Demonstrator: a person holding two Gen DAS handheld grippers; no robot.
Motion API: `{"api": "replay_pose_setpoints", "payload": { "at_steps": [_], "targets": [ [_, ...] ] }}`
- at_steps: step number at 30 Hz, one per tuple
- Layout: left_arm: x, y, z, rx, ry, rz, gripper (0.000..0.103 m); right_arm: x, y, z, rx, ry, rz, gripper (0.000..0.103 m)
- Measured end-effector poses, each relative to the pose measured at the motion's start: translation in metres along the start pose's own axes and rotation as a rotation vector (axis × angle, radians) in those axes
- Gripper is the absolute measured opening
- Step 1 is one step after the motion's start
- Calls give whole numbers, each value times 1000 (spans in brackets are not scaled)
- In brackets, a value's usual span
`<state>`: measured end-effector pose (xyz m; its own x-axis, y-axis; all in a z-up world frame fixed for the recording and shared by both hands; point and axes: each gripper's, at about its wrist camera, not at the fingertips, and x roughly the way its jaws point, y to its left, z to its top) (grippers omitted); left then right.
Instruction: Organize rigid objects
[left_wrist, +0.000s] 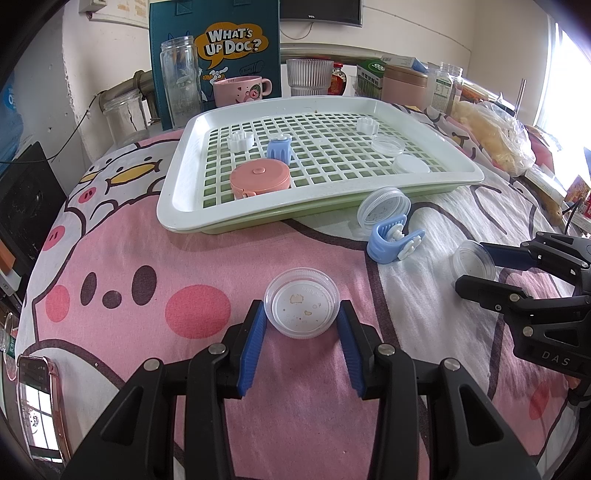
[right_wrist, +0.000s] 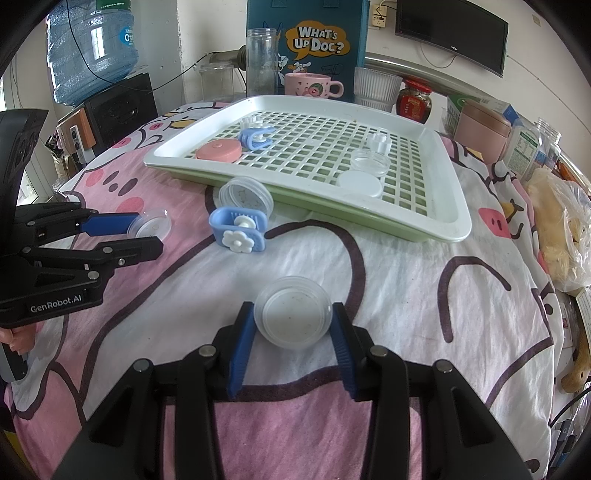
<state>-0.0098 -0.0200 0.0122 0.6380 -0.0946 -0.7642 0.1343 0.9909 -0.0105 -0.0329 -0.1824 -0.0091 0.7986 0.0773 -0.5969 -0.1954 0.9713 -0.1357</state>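
Note:
My left gripper (left_wrist: 302, 310) is shut on a clear round lid (left_wrist: 302, 295) that lies flat on the pink cartoon cloth. Its blue pads press on both sides of the lid. My right gripper (right_wrist: 293, 314) is likewise shut on a clear round dish (right_wrist: 293, 306) that rests on the cloth. Each wrist view shows the other gripper off to one side with its piece. Farther back, the white grid tray (left_wrist: 177, 177) holds a pink tape measure (left_wrist: 260, 177), a blue clip (left_wrist: 279, 147), white flower pieces, a clear dish and a white lid. A clear jar (left_wrist: 384, 206) and a blue flower clip (left_wrist: 393, 242) lie in front of the tray.
Glass jars (left_wrist: 177, 81), a pink mug (left_wrist: 240, 90), a ribbed glass and a teal bag stand behind the tray. A plastic bag of food (left_wrist: 495, 136) lies at the right edge. A phone (left_wrist: 37, 406) sits near left. A water bottle (right_wrist: 92, 44) stands beyond the table.

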Motion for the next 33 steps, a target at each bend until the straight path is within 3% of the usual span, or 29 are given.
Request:
{"api": "replay_pose_setpoints", "payload": {
  "at_steps": [15, 22, 25, 28, 33],
  "targets": [
    [0, 1, 0, -2, -2, -3, 39, -1, 0, 0, 11, 0, 13, 40],
    [-11, 6, 6, -26, 1, -61, 38, -11, -18, 4, 110, -4, 123, 39],
    [-33, 14, 28, -30, -60, -45, 38, -42, -36, 21, 134, -87, 148, 39],
    [-44, 28, 60, -46, -102, -21, 38, -65, -57, 48, 125, -168, 94, 39],
    [-17, 51, 114, -48, -94, 46, 38, -44, -79, 92, 77, -152, -5, 39]
  ]
}}
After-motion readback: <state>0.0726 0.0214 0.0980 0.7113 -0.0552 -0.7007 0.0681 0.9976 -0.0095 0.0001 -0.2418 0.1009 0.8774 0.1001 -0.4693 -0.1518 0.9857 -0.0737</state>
